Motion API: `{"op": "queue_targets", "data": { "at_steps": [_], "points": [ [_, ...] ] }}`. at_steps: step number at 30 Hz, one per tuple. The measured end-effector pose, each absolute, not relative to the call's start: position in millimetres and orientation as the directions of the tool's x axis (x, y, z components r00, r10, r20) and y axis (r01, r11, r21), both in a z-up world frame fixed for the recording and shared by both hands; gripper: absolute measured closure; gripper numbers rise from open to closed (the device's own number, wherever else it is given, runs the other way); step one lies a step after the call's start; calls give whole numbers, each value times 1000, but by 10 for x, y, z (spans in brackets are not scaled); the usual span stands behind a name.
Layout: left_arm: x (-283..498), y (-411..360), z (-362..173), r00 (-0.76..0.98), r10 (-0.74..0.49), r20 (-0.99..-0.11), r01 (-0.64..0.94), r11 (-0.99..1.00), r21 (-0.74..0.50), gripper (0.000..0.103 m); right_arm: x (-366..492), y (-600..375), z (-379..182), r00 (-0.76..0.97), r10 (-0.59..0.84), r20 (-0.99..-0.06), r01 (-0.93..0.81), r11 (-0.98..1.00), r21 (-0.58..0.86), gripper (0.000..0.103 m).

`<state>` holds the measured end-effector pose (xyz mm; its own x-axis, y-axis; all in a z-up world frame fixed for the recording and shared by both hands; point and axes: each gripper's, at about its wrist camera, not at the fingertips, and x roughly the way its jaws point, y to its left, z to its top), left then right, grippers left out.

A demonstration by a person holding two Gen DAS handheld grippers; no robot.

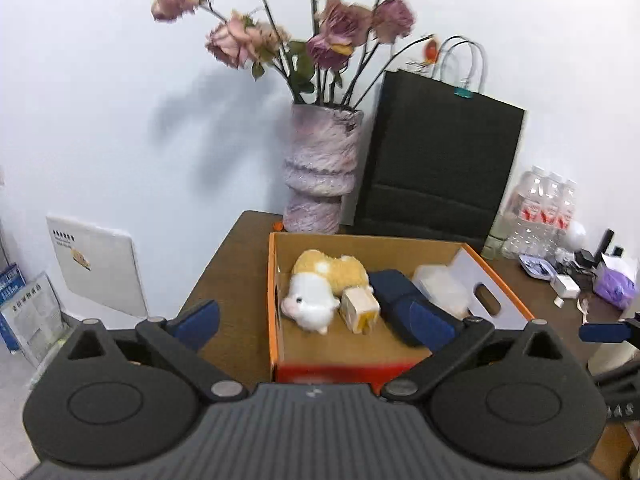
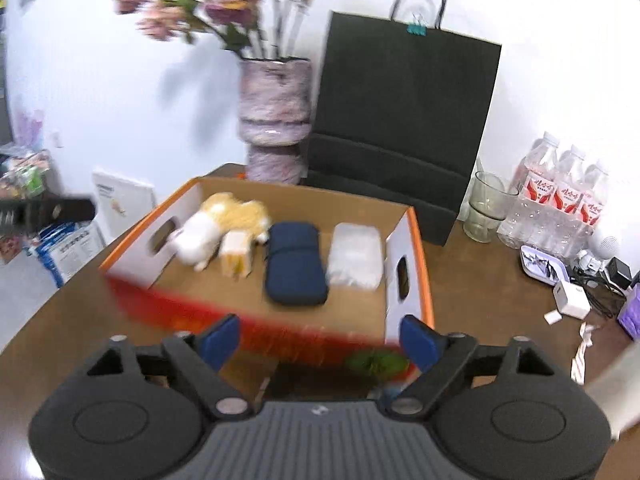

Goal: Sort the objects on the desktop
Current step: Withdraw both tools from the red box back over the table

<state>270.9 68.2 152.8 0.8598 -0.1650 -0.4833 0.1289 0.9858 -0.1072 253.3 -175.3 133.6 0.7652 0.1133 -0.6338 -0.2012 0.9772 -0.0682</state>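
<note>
**Hovering over a filled box, both grippers empty**

Starting nearest: the left gripper (image 1: 314, 318) has its jaws spread wide with nothing between the pads; the right gripper (image 2: 320, 340) is likewise spread and empty, hanging just before the red front wall of the cardboard box (image 2: 408, 240); a green blur at that wall is too smeared to name.

Inside the box, left to right, lie a plush toy (image 1: 320, 288), a small yellow-and-cream block (image 1: 360, 307) touching it, a dark blue pouch (image 2: 295, 264) and a clear plastic container (image 2: 355, 256); four things look already sorted, so I judge this a pause between placements.

Next comes a fresh target; loose candidates sit on the table (image 2: 480, 288) right of the box: a white cube (image 2: 573, 299) and a small tray (image 2: 541, 263), near a tangle of cables; reaching them calls for a swing rightward.

Behind stand a vase (image 2: 275, 120), a black paper bag (image 2: 404, 120), a glass (image 2: 486, 208) and water bottles (image 2: 560, 200); flowers are motion-blurred; the table's right edge is cut off.
</note>
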Motion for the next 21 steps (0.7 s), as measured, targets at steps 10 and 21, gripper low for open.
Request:
{"op": "queue_targets", "data": {
  "at_steps": [10, 21],
  "points": [
    [1549, 527, 1049, 851, -182, -493, 162, 983, -84, 0, 1311, -1764, 933, 791, 129, -599, -145, 989, 21, 9],
    [721, 271, 543, 853, -88, -514, 160, 982, 97, 0, 352, -2062, 572, 846, 130, -516, -131, 991, 35, 9]
  ]
}}
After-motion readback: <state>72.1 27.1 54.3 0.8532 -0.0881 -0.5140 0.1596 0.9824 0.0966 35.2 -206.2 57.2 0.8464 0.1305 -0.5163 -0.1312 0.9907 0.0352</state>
